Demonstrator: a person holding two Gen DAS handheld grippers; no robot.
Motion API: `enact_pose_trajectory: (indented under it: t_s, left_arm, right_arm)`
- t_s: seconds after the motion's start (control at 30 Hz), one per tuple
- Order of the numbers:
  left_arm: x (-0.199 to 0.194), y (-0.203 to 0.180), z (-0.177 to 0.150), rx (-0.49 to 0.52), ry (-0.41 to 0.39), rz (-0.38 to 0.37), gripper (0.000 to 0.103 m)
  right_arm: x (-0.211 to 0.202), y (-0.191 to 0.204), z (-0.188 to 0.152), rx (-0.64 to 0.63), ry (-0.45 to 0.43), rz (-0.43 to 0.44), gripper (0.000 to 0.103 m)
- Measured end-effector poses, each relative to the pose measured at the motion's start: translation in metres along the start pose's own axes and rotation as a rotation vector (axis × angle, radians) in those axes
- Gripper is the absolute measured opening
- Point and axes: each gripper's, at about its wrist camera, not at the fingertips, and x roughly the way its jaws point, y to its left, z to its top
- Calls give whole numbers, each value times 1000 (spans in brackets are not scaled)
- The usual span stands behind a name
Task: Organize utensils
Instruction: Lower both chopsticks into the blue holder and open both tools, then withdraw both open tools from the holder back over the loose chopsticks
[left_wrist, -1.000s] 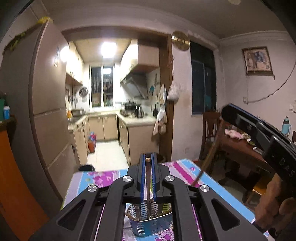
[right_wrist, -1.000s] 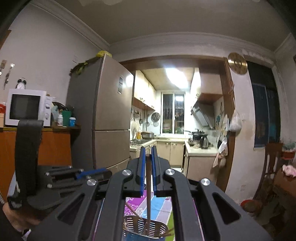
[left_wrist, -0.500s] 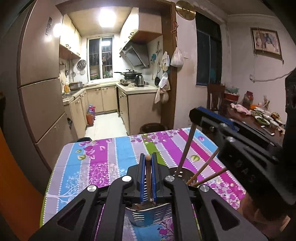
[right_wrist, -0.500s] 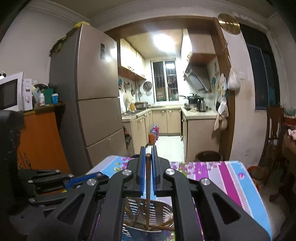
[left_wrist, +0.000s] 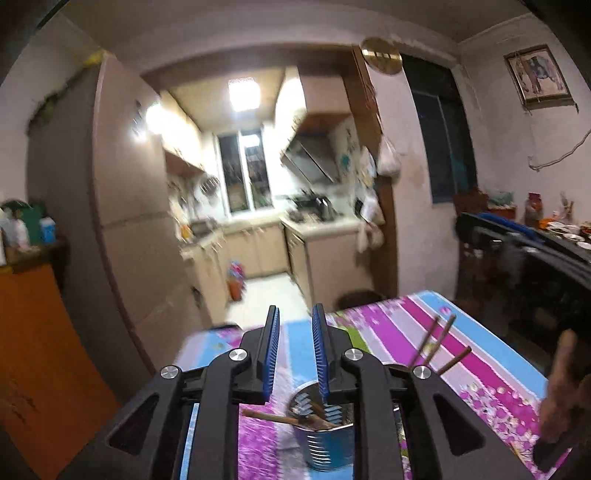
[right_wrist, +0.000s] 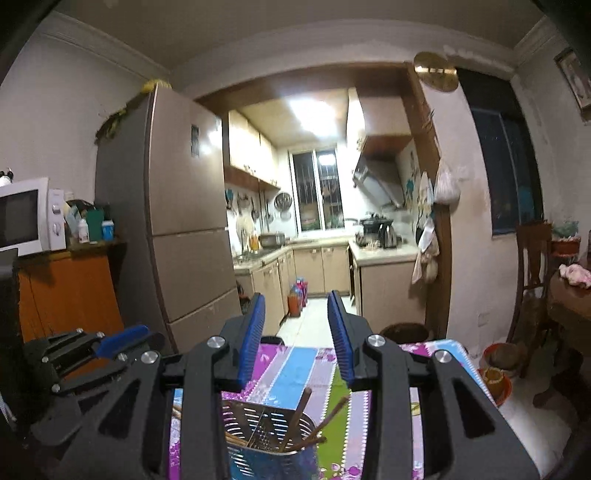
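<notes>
A perforated metal utensil holder (right_wrist: 271, 439) stands on the striped floral tablecloth (right_wrist: 295, 365); it also shows in the left wrist view (left_wrist: 327, 443). Several brown chopsticks (right_wrist: 295, 417) lean inside it, and their tips (left_wrist: 439, 343) stick out to the right in the left wrist view. My left gripper (left_wrist: 295, 350) is open and empty just above the holder. My right gripper (right_wrist: 297, 332) is open and empty above the holder. The left gripper appears at the left edge of the right wrist view (right_wrist: 92, 350).
The table's far edge (left_wrist: 369, 306) faces a kitchen doorway. A fridge (right_wrist: 177, 229) and an orange cabinet (right_wrist: 66, 291) with a microwave (right_wrist: 26, 218) stand to the left. A wooden chair (right_wrist: 532, 280) and a second table (right_wrist: 572, 299) stand to the right.
Both grippers were shut on a chopstick each over the holder. Both have opened, the chopsticks now rest in the holder, and both grippers have lifted slightly.
</notes>
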Motion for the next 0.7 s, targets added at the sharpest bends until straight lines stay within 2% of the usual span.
enact_pose_trajectory:
  t_s: [0.33, 0.7]
  left_arm:
    - [-80, -18, -2, 58, -111, 104, 20]
    - [-141, -27, -16, 94, -189, 161, 20]
  right_arm:
    - [-73, 2, -6, -46, -25, 11, 34]
    - [-108, 10, -27, -75, 11, 12, 34]
